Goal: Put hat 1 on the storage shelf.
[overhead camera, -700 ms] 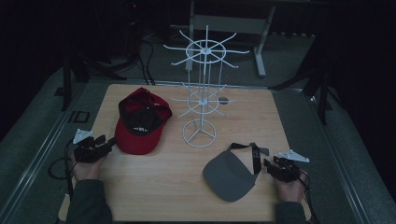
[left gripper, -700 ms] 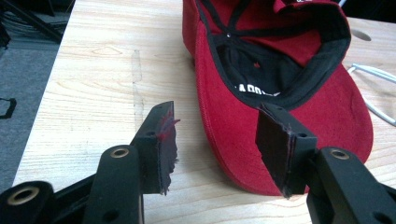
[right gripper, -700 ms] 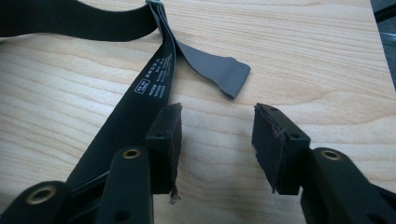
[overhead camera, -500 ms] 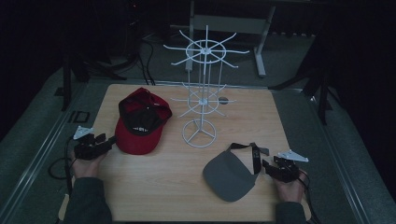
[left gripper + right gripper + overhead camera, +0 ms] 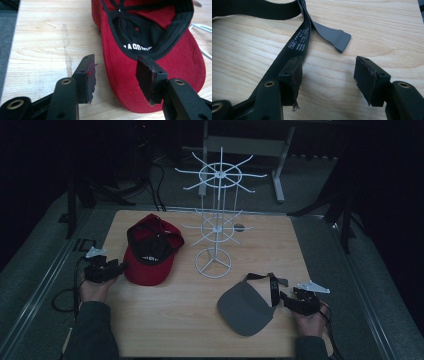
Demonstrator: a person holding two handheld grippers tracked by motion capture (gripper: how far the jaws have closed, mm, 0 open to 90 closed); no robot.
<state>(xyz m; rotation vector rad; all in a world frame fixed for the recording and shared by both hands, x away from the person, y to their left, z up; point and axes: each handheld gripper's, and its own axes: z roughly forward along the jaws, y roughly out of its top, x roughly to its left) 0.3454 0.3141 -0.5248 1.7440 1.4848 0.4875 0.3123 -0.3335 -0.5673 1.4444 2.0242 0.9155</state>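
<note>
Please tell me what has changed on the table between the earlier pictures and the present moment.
Very little. In the high view the left tongs have drawn back slightly from the red cap, toward the table's near left edge. Their jaws stand open, with the cap's brim just ahead of them, not gripped. The right tongs stay open beside the grey visor, holding nothing. The cap, the visor and the white wire rack lie as before.

The cap (image 5: 150, 251) is red with a black lining and white lettering inside. The visor (image 5: 247, 306) is grey, its band (image 5: 294, 42) black with small white print, its strap end (image 5: 334, 36) grey. The rack (image 5: 216, 215) is white wire. The table (image 5: 200, 330) is pale wood with visible grain. Both grippers, left (image 5: 119, 267) and right (image 5: 285, 297), are black, each topped by a grey plate.
</note>
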